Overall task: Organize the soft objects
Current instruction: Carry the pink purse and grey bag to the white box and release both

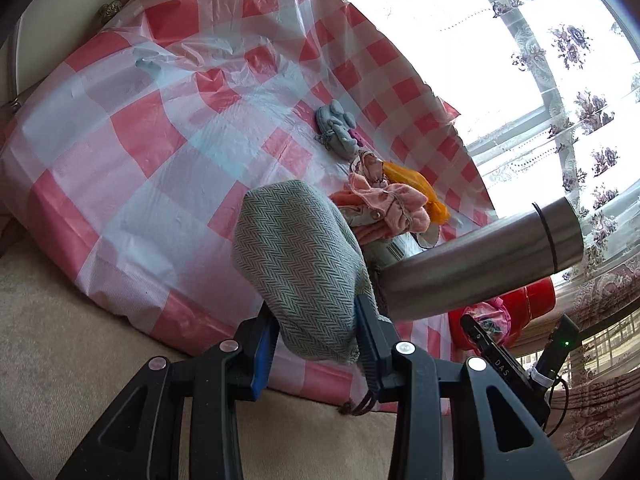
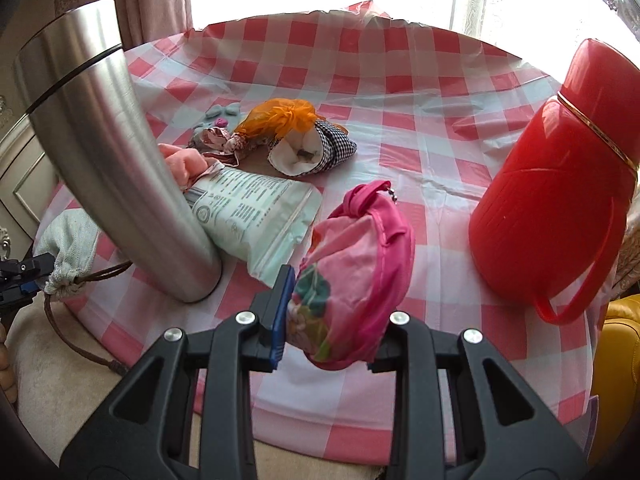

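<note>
My left gripper [image 1: 316, 344] is shut on a grey-green herringbone drawstring pouch [image 1: 296, 264], held just above the near edge of the red-checked tablecloth [image 1: 132, 128]. The same pouch [image 2: 68, 244] and left gripper [image 2: 24, 276] show at the far left of the right wrist view. My right gripper [image 2: 332, 332] is shut on a pink fabric pouch [image 2: 356, 276] with a bead chain. Further back lie a pink cloth [image 1: 396, 208], an orange mesh bag [image 2: 284, 116], a checked pouch [image 2: 316, 148], a small grey plush [image 1: 336, 128] and a pale printed zip bag [image 2: 260, 216].
A tall steel tumbler [image 2: 108, 152] stands near the table's front left, close beside the left-hand pouch. A red thermos jug [image 2: 560, 196] with a handle stands at the right. Lace curtains and a bright window [image 1: 500, 40] lie behind the table. Beige upholstery [image 1: 60, 340] is below.
</note>
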{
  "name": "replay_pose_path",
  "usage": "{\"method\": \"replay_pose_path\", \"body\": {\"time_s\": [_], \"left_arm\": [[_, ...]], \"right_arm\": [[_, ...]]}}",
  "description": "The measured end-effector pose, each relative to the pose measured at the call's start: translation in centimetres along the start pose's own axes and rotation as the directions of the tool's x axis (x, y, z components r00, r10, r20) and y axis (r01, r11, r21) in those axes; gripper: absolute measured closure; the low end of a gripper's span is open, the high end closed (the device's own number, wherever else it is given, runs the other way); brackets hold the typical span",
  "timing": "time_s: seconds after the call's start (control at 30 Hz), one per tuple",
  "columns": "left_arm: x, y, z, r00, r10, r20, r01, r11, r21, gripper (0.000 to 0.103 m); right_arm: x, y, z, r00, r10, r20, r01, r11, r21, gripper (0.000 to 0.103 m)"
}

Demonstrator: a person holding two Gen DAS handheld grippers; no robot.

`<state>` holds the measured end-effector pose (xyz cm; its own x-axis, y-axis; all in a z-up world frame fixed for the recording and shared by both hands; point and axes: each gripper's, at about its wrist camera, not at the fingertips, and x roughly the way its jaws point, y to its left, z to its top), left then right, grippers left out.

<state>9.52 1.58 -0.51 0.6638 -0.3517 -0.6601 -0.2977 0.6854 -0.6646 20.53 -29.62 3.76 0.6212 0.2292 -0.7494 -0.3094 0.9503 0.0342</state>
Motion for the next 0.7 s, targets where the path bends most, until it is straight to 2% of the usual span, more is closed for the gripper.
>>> {"method": "replay_pose_path", "body": {"time_s": [0.47,0.7], "left_arm": [[-1.7,-2.3,-3.6,1.0,-0.015,-0.021,0.016,0.997,0.071,0.065],[-1.2,-4.9,-5.5,0.999,-0.013,-0.047,0.02,0.989,0.149,0.065]], "right_arm": [[-4.4,-0.3,-5.9,1.0,-0.022,-0.021,0.022,1.0,0.008,0.07],[-6.4,-1.6,-8.4,0.998,-0.048,-0.032,0.049,0.998,0.034,0.07]]}}
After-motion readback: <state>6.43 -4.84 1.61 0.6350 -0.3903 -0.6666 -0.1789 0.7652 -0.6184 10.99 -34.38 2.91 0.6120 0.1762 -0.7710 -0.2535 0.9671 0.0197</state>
